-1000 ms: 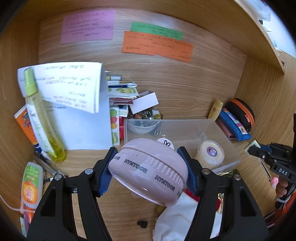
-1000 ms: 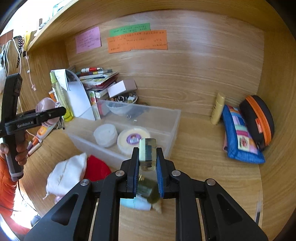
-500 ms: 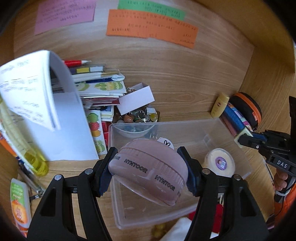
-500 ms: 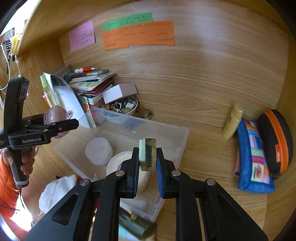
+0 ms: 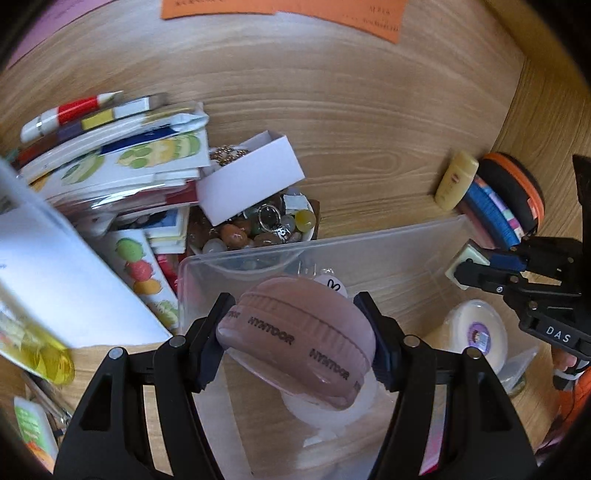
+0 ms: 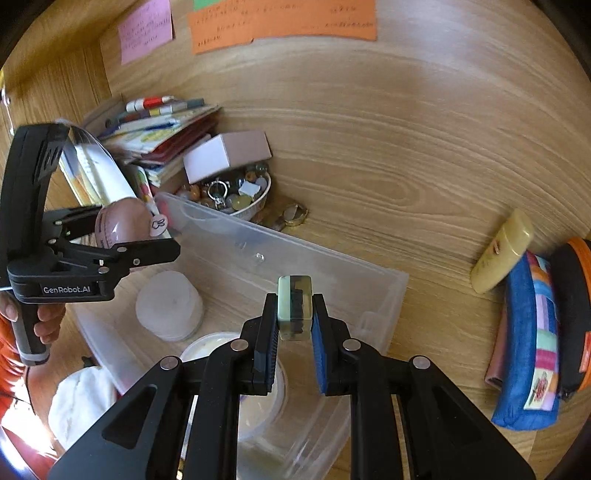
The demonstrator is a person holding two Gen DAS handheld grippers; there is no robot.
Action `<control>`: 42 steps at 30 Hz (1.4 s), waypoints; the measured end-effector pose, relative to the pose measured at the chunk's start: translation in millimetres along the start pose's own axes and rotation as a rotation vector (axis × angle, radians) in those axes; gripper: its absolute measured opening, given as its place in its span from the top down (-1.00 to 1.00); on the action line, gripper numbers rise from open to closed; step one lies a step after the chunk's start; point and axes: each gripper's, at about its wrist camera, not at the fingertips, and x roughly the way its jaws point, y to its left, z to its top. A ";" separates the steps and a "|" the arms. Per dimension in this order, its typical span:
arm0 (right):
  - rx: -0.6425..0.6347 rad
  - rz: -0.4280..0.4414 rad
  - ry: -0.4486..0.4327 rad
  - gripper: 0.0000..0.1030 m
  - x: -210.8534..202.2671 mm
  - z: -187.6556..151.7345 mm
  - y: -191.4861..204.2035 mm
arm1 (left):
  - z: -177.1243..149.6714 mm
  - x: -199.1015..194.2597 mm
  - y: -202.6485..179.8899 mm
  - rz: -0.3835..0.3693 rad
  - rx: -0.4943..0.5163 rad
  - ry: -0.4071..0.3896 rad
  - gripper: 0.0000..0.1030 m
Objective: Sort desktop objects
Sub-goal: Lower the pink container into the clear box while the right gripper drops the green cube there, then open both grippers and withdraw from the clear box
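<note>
Pink, the round case (image 5: pixel 295 339) is pinched between the left gripper (image 5: pixel 295 332) fingers and a small green block (image 6: pixel 294 313), seemingly an eraser, between the right gripper (image 6: pixel 294 325) fingers, both above the clear bin (image 6: pixel 384 284), so each probably needs lowering and release next.

My left claw (image 5: pixel 295 339) is black with blue pads, same as my right claw (image 6: pixel 294 328). The case (image 5: pixel 295 339) is dusty pink with black lettering. The block (image 6: pixel 294 312) is pale green with dark camo-ish patches. Clear bin (image 6: pixel 332 266), orange notes (image 6: pixel 284 20), striped blue pouch (image 6: pixel 528 347) far right.
</note>
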 end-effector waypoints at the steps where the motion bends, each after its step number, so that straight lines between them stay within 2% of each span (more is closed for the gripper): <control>1: -0.005 0.000 0.011 0.71 3.8 1.2 0.6 | 0.5 2.4 -0.8 -0.003 0.005 0.011 -0.27; 7: -0.017 -0.006 0.080 0.71 22.2 3.8 2.4 | -0.6 11.3 -4.2 -0.017 0.026 0.050 -0.27; 13: 0.005 -0.015 0.110 0.71 29.4 6.6 0.9 | 1.1 19.4 -1.6 -0.042 0.025 0.089 -0.29; 18: 0.007 -0.027 0.116 0.71 29.7 7.5 3.3 | 0.4 21.6 -3.7 -0.023 0.053 0.096 -0.36; 23: -0.025 -0.076 0.104 0.68 24.7 7.6 10.2 | -2.1 14.2 -7.5 0.040 0.083 0.050 -0.48; 25: -0.039 -0.093 0.089 0.56 19.0 7.2 15.7 | -3.8 10.6 -11.8 0.076 0.106 0.035 -0.49; 27: -0.049 -0.113 0.064 0.17 10.4 7.3 20.4 | -5.4 5.8 -16.8 0.084 0.117 0.022 -0.51; 29: -0.065 -0.137 0.020 0.00 -2.5 6.1 26.2 | -7.1 -2.1 -20.3 0.093 0.127 0.004 -0.56; 33: -0.106 -0.171 -0.041 -0.09 -24.1 5.1 39.0 | -10.5 -24.5 -26.7 0.110 0.135 -0.049 -0.73; 37: -0.131 -0.189 -0.076 -0.12 -46.6 0.0 49.3 | -14.4 -48.3 -33.7 0.117 0.137 -0.099 -0.79; 39: -0.132 -0.182 -0.089 -0.38 -58.2 -4.2 52.1 | -18.0 -62.5 -36.5 0.118 0.140 -0.125 -0.82; 42: -0.128 -0.174 -0.120 -0.48 -81.1 -9.8 53.9 | -23.5 -79.7 -42.0 0.119 0.147 -0.163 -0.87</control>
